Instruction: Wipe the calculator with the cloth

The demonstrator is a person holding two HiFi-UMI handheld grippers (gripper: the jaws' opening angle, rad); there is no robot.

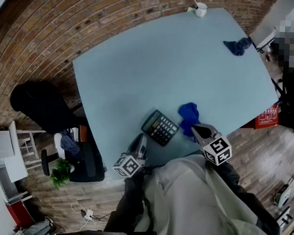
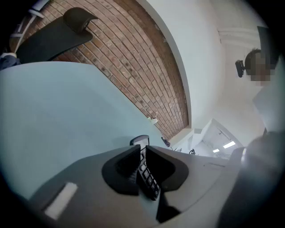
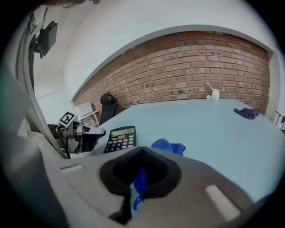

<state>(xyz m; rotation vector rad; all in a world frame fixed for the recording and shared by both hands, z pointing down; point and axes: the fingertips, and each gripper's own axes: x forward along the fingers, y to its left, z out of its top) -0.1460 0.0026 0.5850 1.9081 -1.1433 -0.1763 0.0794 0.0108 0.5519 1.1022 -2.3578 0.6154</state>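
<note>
Now your left gripper (image 2: pixel 141 156) pinches the calculator (image 3: pixel 120 138), your right gripper (image 3: pixel 141 174) clamps the cloth (image 3: pixel 168 146); next, sweep cloth across keys ahead-left of those jaws.

Person wears a loose pale grey-beige fabric top (image 1: pixel 192 199) w/ dark sleeves (image 1: pixel 130 199). Both the left gripper (image 1: pixel 141 140) & right gripper (image 1: pixel 196 130) are rounded, smooth light-grey plastic shells, w/ black ribbed pads (image 2: pixel 124 167) lining the jaw mouths. Each carries a white marker cube (image 1: pixel 127 166) printed w/ black squares, plus a pale rectangular patch (image 3: pixel 221 202) on the shell.
</note>
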